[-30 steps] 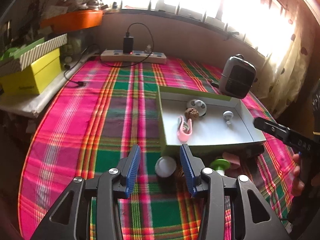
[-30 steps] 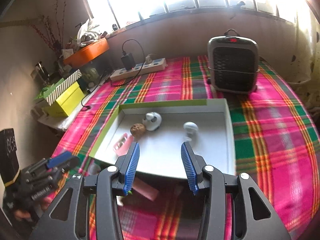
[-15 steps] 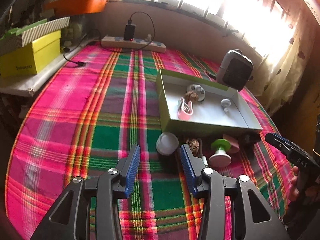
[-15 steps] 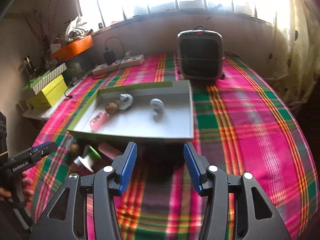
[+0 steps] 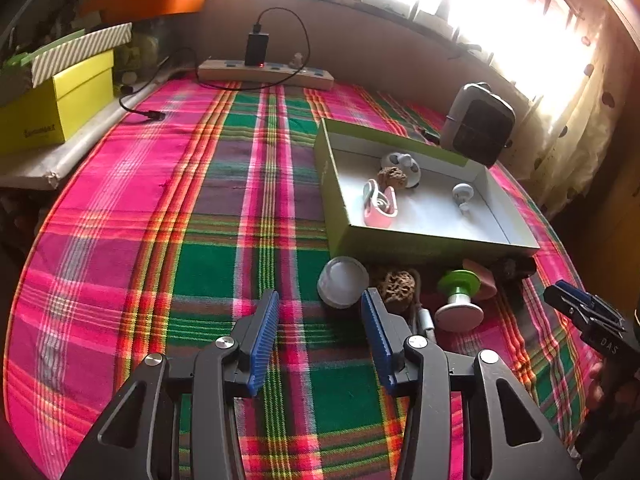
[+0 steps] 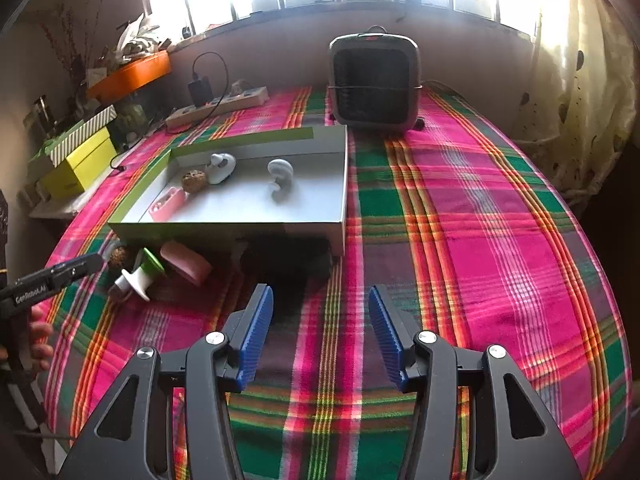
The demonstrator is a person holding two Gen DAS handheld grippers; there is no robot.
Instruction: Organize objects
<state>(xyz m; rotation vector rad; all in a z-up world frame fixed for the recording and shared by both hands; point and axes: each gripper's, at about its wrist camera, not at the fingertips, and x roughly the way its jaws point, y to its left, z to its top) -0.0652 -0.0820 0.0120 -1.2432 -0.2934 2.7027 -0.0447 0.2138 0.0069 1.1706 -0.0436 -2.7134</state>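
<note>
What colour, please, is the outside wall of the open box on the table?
Lime green outside, white inside; it shows best in the left wrist view.

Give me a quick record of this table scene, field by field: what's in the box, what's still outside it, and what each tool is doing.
surface: plaid cloth
box: open, green outside, white inside
in box: pink case, brown ball, two white items
outside, at box front: white lid, brown ball, green spool, pink block
left tool: open, empty, pointing at white lid
right tool: open, empty, over bare cloth
behind box: heater, power strip
</note>
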